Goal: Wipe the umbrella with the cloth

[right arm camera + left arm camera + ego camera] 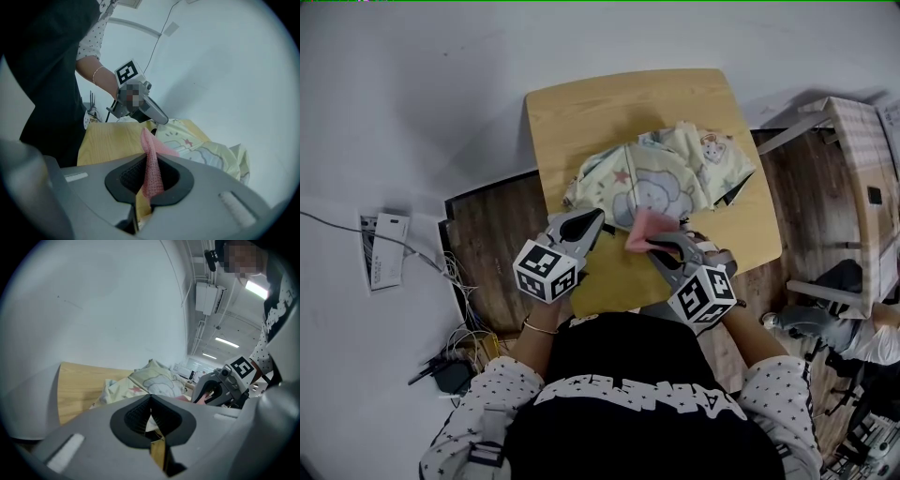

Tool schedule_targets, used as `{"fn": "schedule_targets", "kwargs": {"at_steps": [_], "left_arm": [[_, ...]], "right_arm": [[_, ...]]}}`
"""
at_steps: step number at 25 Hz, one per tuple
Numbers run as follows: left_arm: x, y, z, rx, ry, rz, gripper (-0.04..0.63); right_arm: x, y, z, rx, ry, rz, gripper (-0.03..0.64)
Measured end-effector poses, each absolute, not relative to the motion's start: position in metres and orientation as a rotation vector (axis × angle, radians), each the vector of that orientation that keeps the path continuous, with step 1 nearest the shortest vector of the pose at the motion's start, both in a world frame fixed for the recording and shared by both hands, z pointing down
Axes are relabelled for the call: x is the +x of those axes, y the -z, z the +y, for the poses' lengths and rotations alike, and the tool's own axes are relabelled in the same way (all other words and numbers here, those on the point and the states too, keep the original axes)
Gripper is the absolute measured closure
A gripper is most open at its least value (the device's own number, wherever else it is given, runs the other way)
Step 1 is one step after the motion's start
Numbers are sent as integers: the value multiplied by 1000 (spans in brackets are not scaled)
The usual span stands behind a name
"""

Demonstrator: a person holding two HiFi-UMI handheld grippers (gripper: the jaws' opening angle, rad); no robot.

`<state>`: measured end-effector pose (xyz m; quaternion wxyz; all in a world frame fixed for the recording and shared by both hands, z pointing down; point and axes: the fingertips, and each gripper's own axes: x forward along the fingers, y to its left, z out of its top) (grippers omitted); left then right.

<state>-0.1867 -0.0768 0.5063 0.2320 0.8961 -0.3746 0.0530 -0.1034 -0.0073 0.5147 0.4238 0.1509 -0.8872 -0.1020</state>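
Mid-wipe, the right gripper (661, 248) pinched the pink cloth (639, 230) at the 6 o'clock edge of the umbrella (661, 178) on the table (581, 108). The left gripper (586, 223) clamped its 8 o'clock hem. The next move likely called for a stroke toward 12 o'clock.

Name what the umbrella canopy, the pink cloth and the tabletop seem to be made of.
The umbrella: thin printed fabric, likely synthetic; it crumples softly. The cloth: pink knit or waffle-weave textile, visibly ribbed, matte. The tabletop: pale wood or wood-look laminate, grain lines visible.
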Motion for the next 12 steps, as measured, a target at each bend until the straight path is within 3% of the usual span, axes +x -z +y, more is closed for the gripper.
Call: {"fn": "schedule_targets", "kwargs": {"at_steps": [12], "left_arm": [[-199, -502, -74, 2452, -132, -1082, 594]], "right_arm": [[-128, -427, -39, 466, 470, -2347, 581]]}}
